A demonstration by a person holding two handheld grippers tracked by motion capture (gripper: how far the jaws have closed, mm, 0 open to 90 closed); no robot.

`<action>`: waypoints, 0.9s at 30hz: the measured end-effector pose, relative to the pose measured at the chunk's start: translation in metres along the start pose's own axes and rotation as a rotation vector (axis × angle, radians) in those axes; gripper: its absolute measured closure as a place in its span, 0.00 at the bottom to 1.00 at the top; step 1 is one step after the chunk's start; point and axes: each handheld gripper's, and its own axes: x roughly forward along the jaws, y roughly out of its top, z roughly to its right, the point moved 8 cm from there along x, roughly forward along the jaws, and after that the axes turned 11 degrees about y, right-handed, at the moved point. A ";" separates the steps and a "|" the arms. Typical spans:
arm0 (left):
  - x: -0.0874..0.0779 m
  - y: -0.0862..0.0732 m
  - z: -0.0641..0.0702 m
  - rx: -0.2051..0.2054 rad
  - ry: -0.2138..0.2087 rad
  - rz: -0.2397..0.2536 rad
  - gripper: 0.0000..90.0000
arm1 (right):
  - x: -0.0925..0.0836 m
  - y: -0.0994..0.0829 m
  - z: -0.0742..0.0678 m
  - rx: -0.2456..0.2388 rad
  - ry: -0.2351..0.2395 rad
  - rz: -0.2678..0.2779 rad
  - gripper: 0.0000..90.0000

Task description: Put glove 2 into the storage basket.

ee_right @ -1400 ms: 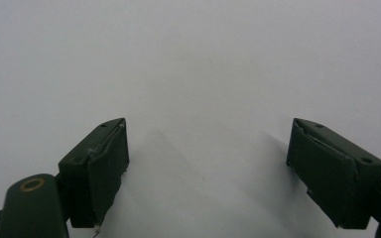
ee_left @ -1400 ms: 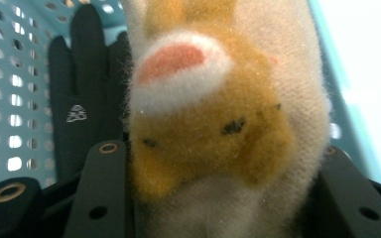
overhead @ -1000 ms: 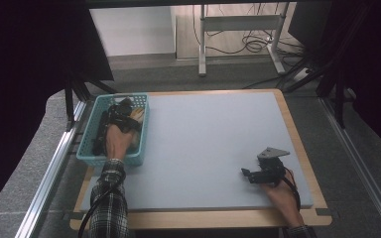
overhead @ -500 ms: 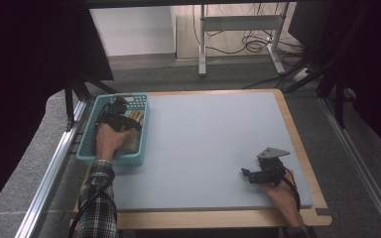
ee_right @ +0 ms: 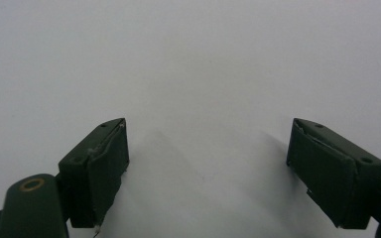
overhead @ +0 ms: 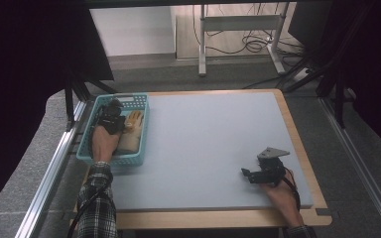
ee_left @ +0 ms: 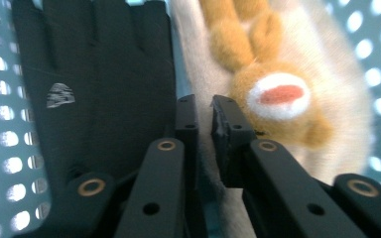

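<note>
While the left tool point(ee_left: 204, 111) shuts emptily, the right tool point(ee_right: 206, 163) gapes over grey table point(overhead: 213, 144).

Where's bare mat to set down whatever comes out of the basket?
Free: the grey mat from the basket's right wall across to the right claw, and its whole far half. Crowded: the teal basket at the left edge, holding a black glove, a plush toy and the left claw, nearly shut on the toy's fabric.
</note>
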 end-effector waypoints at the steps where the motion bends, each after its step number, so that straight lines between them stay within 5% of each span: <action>1: 0.001 0.001 0.003 -0.006 -0.016 0.004 0.94 | 0.000 0.000 0.000 0.000 0.000 0.000 0.18; 7: -0.002 0.005 0.015 0.011 -0.059 0.007 0.97 | 0.000 0.000 0.000 0.001 -0.001 -0.001 0.18; 12: -0.002 0.002 0.013 -0.028 -0.107 0.023 0.96 | 0.000 0.000 0.000 0.001 -0.001 -0.001 0.18; 18: -0.004 0.001 -0.001 -0.036 -0.044 0.052 0.70 | 0.000 0.000 0.000 0.001 -0.001 -0.001 0.18; 27: -0.013 0.000 -0.012 -0.045 -0.024 0.106 0.51 | 0.000 0.000 0.000 0.002 -0.001 0.000 0.18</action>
